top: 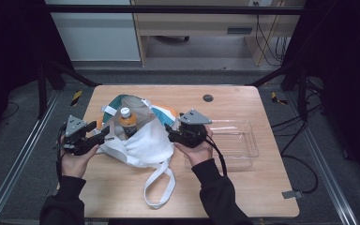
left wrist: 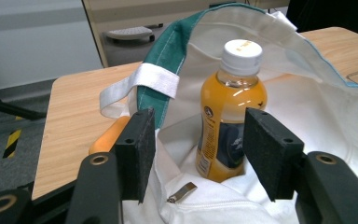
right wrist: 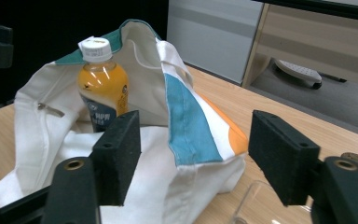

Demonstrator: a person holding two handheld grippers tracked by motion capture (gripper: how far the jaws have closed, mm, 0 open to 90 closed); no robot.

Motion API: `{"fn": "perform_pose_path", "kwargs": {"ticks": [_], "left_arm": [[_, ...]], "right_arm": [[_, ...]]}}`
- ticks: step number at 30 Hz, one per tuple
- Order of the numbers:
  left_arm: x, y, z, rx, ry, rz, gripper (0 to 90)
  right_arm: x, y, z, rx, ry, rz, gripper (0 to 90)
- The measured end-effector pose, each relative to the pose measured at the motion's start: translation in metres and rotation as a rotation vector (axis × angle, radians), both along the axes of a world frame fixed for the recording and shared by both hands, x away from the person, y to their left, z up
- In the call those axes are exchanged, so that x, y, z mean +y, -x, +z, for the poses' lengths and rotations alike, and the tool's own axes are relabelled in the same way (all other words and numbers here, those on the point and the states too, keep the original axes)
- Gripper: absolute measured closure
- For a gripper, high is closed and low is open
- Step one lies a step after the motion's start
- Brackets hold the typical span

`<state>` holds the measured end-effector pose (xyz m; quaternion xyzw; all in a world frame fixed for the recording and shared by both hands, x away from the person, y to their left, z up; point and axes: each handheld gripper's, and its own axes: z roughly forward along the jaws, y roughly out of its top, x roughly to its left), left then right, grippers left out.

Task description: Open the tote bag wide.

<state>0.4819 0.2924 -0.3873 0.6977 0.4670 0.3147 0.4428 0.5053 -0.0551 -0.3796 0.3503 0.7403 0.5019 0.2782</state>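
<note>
A white tote bag (top: 145,146) with teal and orange panels lies open at the table's middle left. An orange juice bottle (top: 128,123) with a white cap stands upright inside it. My left gripper (top: 101,134) is at the bag's left edge, open. In the left gripper view the bottle (left wrist: 230,107) and the bag's (left wrist: 307,98) near rim sit beyond my left gripper's (left wrist: 199,140) spread jaws. My right gripper (top: 171,133) is at the bag's right edge, open. In the right gripper view the bag's (right wrist: 186,126) blue and orange side lies past my right gripper (right wrist: 198,149), with the bottle (right wrist: 103,88) farther left.
A clear plastic tray (top: 236,140) sits on the table just right of my right hand, and its corner (right wrist: 256,200) shows under the right jaw. The bag's long strap (top: 159,187) trails toward the table's front edge. A round cable hole (top: 208,98) is at the back.
</note>
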Motion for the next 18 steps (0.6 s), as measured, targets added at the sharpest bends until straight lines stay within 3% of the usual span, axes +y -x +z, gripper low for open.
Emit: {"fn": "perform_pose_path", "kwargs": {"ticks": [6,12,18], "left_arm": [[-0.001,0.009,-0.003,-0.013,0.006,-0.019,43.5],[-0.006,0.012,-0.005,-0.011,-0.008,-0.038,44.1],[-0.013,0.015,-0.003,-0.015,-0.006,-0.066,42.9]], "right_arm": [[-0.021,0.009,-0.002,0.017,-0.007,0.031,26.7],[-0.042,0.017,-0.007,0.029,-0.008,0.025,24.1],[-0.075,0.027,-0.014,0.041,-0.022,0.011,21.7]]}}
